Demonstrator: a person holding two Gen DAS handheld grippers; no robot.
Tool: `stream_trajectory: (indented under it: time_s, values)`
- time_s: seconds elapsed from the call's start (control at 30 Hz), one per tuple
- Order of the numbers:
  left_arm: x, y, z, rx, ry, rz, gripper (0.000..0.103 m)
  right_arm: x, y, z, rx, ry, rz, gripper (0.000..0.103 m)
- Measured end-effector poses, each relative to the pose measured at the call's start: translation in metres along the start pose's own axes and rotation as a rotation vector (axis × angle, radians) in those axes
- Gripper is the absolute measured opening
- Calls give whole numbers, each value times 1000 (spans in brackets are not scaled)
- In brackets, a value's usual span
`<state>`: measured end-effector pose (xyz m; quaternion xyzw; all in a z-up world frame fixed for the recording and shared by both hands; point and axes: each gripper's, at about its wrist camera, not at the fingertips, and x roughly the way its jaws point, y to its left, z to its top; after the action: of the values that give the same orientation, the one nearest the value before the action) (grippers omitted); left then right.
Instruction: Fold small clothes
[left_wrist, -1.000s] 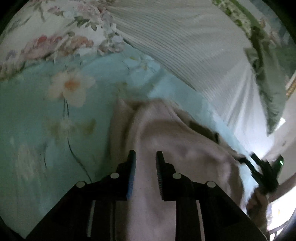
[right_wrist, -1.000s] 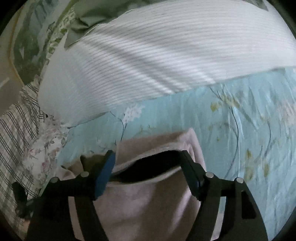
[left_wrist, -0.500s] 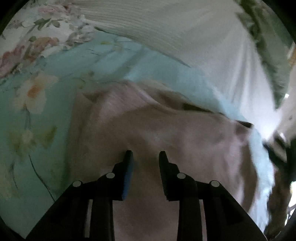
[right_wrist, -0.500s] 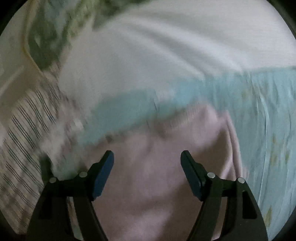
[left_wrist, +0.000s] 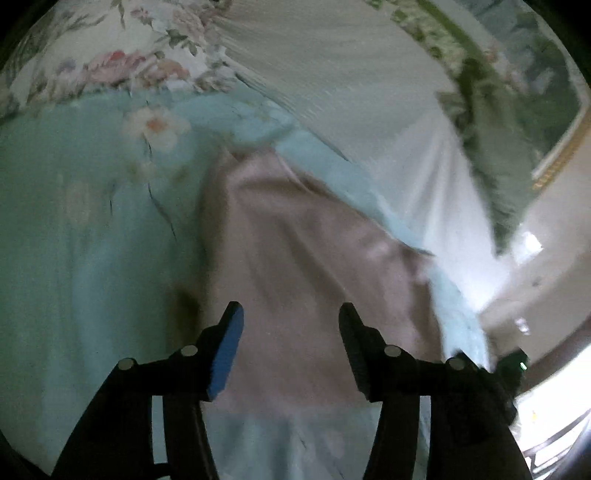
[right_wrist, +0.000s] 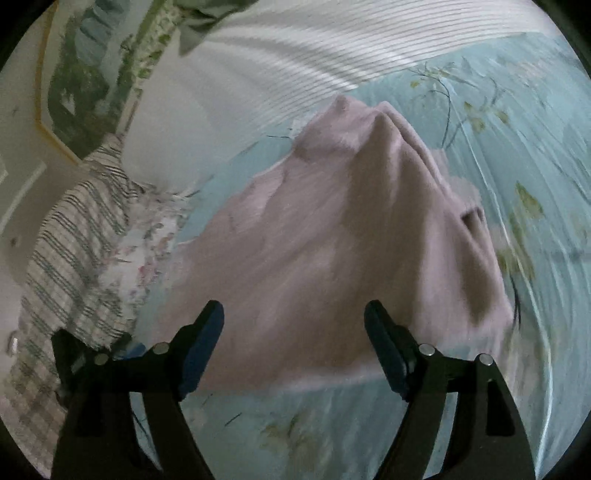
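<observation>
Opening, both grippers (left_wrist: 290, 314) (right_wrist: 293, 314) tilt over pink garment (right_wrist: 351, 240).

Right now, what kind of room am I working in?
Most likely a bedroom: the pink garment lies on a light blue floral bedsheet, with a white striped pillow and a framed picture behind.

Matt, seemingly fleecy cloth garment (right_wrist: 351, 236)

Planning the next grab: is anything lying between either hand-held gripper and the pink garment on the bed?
Nothing visible. The pink garment lies directly ahead of the right hand-held gripper and the left hand-held gripper, both with jaws opening and empty, on the blue floral sheet.
</observation>
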<state>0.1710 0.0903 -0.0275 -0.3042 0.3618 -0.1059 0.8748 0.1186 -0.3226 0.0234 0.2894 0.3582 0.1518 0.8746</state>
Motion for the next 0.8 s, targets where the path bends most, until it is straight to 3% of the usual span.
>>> stream_trajectory:
  time_s: [0.1, 0.27, 0.4, 0.63, 0.73, 0.8]
  values:
    - [-7, -10, -36, -30, 33, -44, 66, -14, 5, -18, 22, -21, 38, 80]
    - [12, -4, -71, -116, 96, -64, 69, -19, 10, -44, 26, 7, 70, 81]
    - [27, 11, -68, -216, 61, -67, 69, -19, 13, -57, 31, 34, 90, 81]
    - [47, 18, -38, -240, -54, 35, 63, -19, 16, -61, 23, 42, 88, 81]
    - [54, 26, -26, -259, -68, 55, 46, -19, 16, -59, 21, 36, 83, 81]
    - [56, 33, -18, -276, -64, 51, 17, -18, 15, -56, 22, 42, 87, 81]
